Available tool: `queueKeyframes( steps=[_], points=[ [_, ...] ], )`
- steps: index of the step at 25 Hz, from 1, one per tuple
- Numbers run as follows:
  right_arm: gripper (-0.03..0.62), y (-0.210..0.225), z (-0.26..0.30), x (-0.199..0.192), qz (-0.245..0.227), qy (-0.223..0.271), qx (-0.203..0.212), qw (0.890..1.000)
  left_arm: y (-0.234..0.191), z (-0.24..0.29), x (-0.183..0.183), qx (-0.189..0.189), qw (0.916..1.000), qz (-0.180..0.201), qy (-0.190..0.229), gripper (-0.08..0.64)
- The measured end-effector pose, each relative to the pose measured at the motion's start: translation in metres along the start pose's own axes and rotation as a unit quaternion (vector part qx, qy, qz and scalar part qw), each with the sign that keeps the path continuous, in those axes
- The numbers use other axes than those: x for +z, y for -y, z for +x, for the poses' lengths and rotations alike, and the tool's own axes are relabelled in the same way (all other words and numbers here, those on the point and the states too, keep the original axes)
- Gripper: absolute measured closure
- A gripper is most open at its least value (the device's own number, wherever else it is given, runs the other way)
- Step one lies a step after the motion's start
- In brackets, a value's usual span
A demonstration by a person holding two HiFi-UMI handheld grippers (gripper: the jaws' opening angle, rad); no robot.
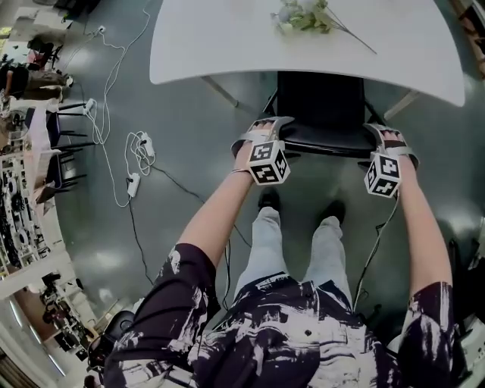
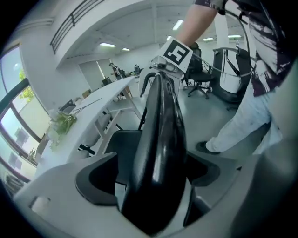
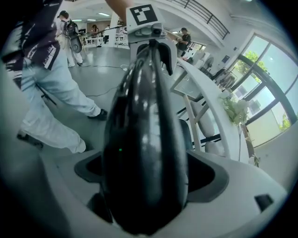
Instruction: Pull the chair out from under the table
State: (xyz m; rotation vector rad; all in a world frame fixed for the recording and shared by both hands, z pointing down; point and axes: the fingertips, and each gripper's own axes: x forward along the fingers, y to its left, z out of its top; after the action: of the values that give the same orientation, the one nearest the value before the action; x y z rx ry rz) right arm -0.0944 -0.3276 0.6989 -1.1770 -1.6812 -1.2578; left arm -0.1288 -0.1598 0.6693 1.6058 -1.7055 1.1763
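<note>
- Chair (image 1: pixel 322 106): black, seat tucked under the near edge of the bench (image 1: pixel 227 45). Its backrest stands just clear of that edge, on the person's side.
- Left gripper (image 1: pixel 269 130) and right gripper (image 1: pixel 388 138) each sit at 1 end of the backrest's top rail. In both gripper views the fingers (image 2: pixel 91 179) are clenched on the rail, which fills the gap between them.
- Handling, as a judgement: rigid frame, so a pull at the rail should carry the whole chair. The rail looks glossy and rounded and could slip through the pads unless the grip stays firm. Weight is probably moderate. The legs will likely drag over the smooth floor rather than lift.
- The 2 holds are evenly spread, which should keep the chair from yawing.
- Edges: white bench struts slant down on both sides of the chair, near it, so a crooked pull could catch one.
- Room: open floor on the person's side of the bench, but the person's feet stand near the chair, so they must step back.
- Loose cables (image 1: pixel 136 159) lie off the bench's left end, well apart.
- Flowers (image 1: pixel 303 15) lie on the bench top, out of the way.
</note>
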Motion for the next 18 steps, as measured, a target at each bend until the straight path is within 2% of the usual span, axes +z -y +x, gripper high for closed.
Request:
queueKeyframes(
  steps=[1,2,5,9,12,15,17,18],
  points=[
    [0.097,0.0,0.004,0.0,-0.012,-0.001,-0.003,1.0,0.0,0.004,-0.003,-0.002,0.9997,0.023,-0.012,0.134],
    [0.149,0.002,0.005,0.0,-0.022,-0.001,-0.009,1.0,0.0,0.006,-0.005,-0.002,0.9985,0.05,-0.022,0.218],
    [0.165,0.003,0.003,-0.004,-0.032,-0.003,-0.002,0.999,0.0,0.008,-0.004,0.004,0.9932,0.111,-0.037,0.307],
    [0.236,-0.015,0.001,-0.013,-0.045,-0.017,0.07,0.996,0.007,0.014,-0.003,-0.003,0.991,0.126,-0.046,0.333],
    [0.25,-0.017,-0.006,-0.016,-0.041,-0.02,0.082,0.996,0.007,0.013,0.003,0.005,0.9912,0.124,-0.046,0.341],
    [0.269,-0.014,-0.007,-0.016,-0.026,-0.032,0.055,0.998,0.007,0.011,0.002,0.015,0.991,0.125,-0.046,0.344],
    [0.297,-0.004,-0.003,-0.017,-0.018,-0.05,-0.004,0.999,0.005,0.011,-0.003,0.026,0.9905,0.126,-0.047,0.35],
    [0.358,0.002,-0.002,-0.017,-0.017,-0.056,-0.041,0.997,0.003,0.011,-0.005,0.033,0.9901,0.128,-0.048,0.358]
  ],
)
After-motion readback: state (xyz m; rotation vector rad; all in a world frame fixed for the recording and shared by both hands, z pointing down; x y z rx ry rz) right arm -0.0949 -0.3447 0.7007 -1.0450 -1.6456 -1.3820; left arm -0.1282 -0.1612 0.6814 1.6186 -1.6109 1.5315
